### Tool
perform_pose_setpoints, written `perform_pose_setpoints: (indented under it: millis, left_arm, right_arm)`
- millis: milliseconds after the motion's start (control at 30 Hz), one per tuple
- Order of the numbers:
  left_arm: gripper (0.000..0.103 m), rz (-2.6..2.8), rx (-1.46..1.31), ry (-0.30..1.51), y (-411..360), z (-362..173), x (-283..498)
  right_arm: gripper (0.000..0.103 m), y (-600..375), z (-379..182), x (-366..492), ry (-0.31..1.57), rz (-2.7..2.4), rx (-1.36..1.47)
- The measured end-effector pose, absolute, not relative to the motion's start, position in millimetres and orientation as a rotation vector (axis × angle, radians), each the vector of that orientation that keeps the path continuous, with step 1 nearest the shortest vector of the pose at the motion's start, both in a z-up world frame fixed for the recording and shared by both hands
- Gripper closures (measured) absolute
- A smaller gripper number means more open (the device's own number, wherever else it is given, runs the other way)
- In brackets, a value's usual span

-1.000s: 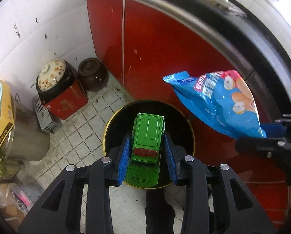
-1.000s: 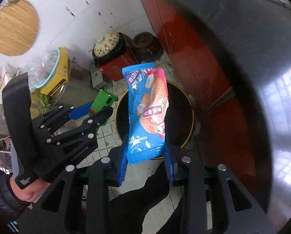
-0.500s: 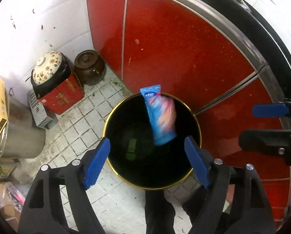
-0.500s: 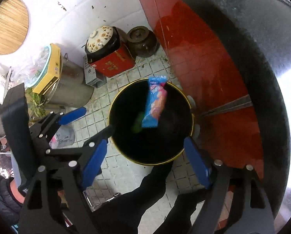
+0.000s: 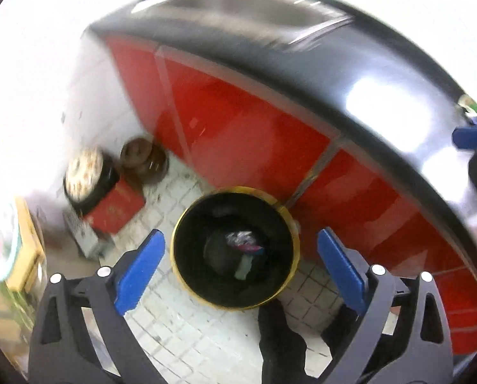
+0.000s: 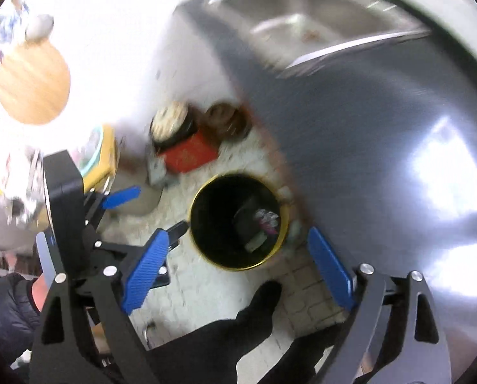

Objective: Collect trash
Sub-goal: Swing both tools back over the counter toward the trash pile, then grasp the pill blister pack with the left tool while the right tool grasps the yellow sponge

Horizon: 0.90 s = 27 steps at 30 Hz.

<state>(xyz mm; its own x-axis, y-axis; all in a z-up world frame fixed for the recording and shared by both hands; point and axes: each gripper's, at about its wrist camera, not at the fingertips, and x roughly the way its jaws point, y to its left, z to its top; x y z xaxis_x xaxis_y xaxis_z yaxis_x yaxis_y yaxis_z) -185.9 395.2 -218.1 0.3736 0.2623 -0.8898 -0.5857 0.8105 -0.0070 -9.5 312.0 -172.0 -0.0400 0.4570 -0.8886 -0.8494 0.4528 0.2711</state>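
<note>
A black trash bin with a gold rim stands on the tiled floor by the red cabinet; it also shows in the right wrist view. Inside lie the snack packet and a greenish object, blurred. My left gripper is open and empty, high above the bin. My right gripper is open and empty, also above the bin. The left gripper also shows at the left of the right wrist view.
A red box with a patterned lid and a brown jar stand in the corner. A dark countertop with a steel sink overhangs the red cabinet. A metal pot with a yellow box stands left. My leg is below.
Both grippers have risen away from the bin. The green object and snack packet, falling half a second ago, now lie at the bin's bottom. Both views are motion-blurred.
</note>
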Motion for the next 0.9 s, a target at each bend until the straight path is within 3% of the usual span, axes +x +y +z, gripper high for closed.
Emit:
perform_pose_setpoints:
  millis: [333,633,900]
  left_arm:
    - [0.007,0.154,-0.139,0.947,239.2,-115.7,-23.4]
    - [0.007,-0.209,0.005,0.885,65.1,-77.9,70.3]
    - [0.007,-0.301,0.096,0.904,10.2,-90.2,92.5]
  right_arm:
    - [0.014,56.1,-63.1,90.8,0.971,0.546,-0.170]
    - [0.014,-134.3,-46.7,110.5,0.937,0.274,-0.021]
    - [0.014,-171.6,-63.9,133.4,0.969,0.248,0.006]
